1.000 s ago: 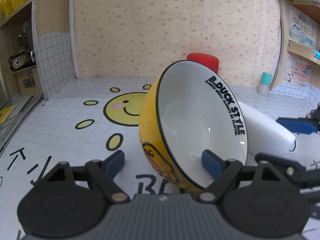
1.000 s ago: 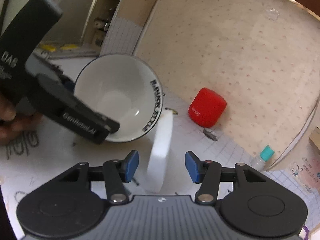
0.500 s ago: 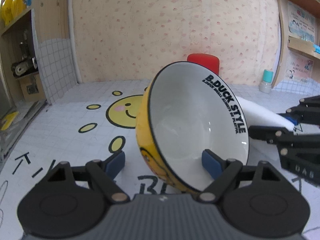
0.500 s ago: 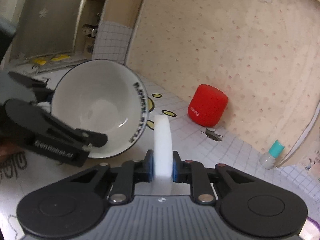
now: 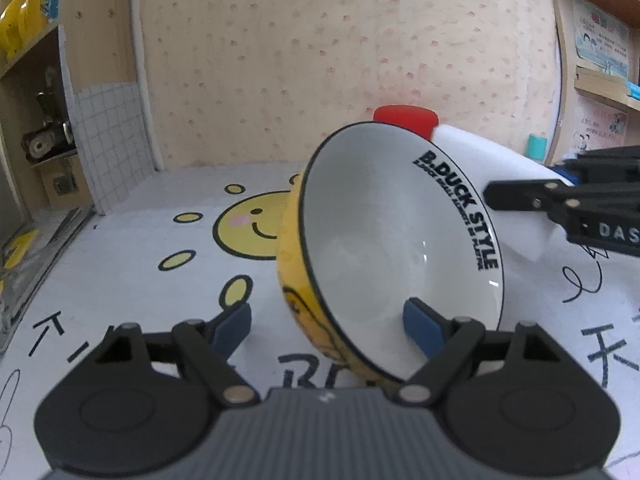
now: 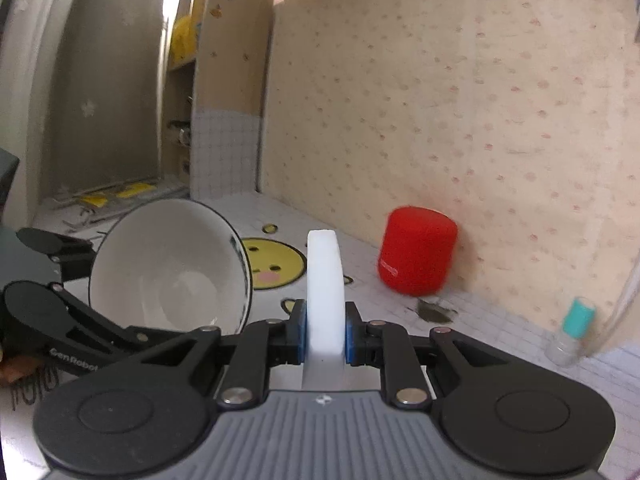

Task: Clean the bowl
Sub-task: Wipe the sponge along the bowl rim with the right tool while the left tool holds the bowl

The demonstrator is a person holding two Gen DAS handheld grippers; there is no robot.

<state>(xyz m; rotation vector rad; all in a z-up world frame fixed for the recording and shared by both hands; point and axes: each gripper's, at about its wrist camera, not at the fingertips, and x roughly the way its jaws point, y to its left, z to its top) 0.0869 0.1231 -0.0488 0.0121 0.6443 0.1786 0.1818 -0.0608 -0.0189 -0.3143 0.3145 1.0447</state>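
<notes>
Left gripper [image 5: 327,326]: jaws spread wide, right blue pad inside the one bowl [image 5: 384,240], left pad well clear of the yellow outer wall; whether the inner pad touches the bowl cannot be told. Bowl: tilted on its side just ahead of the left gripper, white inside, yellow outside with a duck drawing, black rim, inner lettering "B.DUCK STYLE" with a smaller line beneath too fine to read. Right gripper [image 6: 325,338]: jaws narrow, clamped on one white sponge [image 6: 325,280] standing upright between the blue pads; bowl to its left, mouth facing it, sponge apart from the rim. Gripper bodies marked "GenRobot" and "DAS". Beyond, to the right gripper's front right: one red cylinder [image 6: 417,254] against the dotted wall, small white writing unreadable; further right, one small bottle with teal cap [image 6: 573,334]. Table mat [image 5: 120,280]: white grid, one smiling yellow sun face, black handwritten strokes.
</notes>
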